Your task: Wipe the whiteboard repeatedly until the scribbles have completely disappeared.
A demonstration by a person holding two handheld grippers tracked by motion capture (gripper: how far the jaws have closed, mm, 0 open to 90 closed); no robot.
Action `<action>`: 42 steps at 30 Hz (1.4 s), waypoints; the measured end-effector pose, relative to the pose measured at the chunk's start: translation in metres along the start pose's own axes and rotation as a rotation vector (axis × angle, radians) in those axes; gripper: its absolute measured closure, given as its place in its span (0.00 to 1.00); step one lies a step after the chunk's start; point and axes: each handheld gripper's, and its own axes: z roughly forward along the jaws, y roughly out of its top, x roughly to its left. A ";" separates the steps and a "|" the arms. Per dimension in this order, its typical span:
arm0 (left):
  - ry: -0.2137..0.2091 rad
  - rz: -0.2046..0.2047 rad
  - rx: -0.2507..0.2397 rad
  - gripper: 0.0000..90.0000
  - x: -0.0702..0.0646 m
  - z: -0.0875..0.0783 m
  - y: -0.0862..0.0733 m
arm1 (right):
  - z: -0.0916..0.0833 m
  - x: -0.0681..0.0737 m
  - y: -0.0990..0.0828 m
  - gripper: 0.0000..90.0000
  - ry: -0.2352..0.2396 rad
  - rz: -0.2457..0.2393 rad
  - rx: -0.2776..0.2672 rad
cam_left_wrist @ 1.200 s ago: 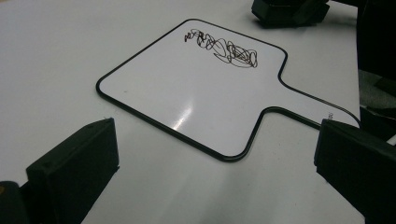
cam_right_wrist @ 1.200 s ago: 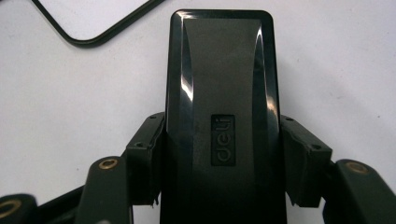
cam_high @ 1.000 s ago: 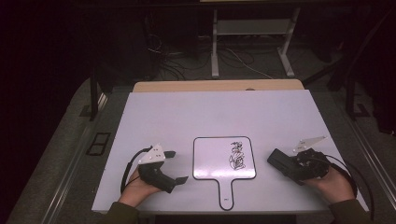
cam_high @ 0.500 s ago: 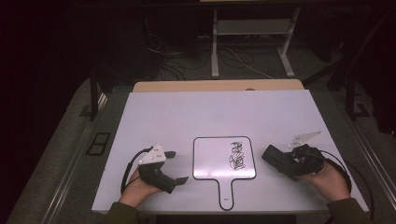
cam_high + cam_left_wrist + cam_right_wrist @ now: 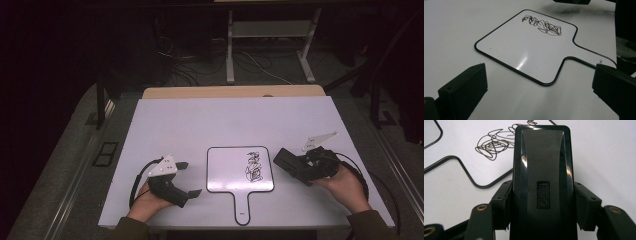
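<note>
Since the earlier frame, right gripper [image 5: 286, 161], jaws clamped on the black eraser [image 5: 542, 177], advances leftward toward the scribble [image 5: 253, 166] on the paddle whiteboard [image 5: 227, 170] lying near the table's [image 5: 200, 120] front edge, presumably for wiping; left gripper [image 5: 189, 178] rests beside it, jaws apart

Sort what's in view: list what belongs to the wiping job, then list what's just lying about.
In the job:
- black whiteboard eraser, clamped in the right gripper
- handled whiteboard with its black scribble
- left gripper, open beside the board

Lying about:
- white table
- cables on the floor
- metal stand behind the table
</note>
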 end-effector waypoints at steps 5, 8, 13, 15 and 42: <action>0.001 -0.002 -0.005 0.00 0.000 -0.001 0.000 | 0.004 -0.001 0.007 0.43 -0.001 -0.009 0.000; 0.004 -0.003 -0.004 0.00 0.000 -0.001 0.000 | 0.005 -0.001 0.011 0.43 0.001 -0.016 -0.007; 0.005 -0.007 -0.002 0.00 0.000 0.000 0.000 | 0.010 0.000 0.022 0.43 0.005 -0.028 -0.011; 0.008 -0.005 -0.001 0.00 0.000 0.000 0.000 | 0.014 0.000 0.027 0.43 0.007 -0.035 -0.012; -0.002 -0.011 -0.007 0.00 0.001 0.001 -0.001 | 0.077 0.005 0.087 0.43 0.037 -0.090 0.045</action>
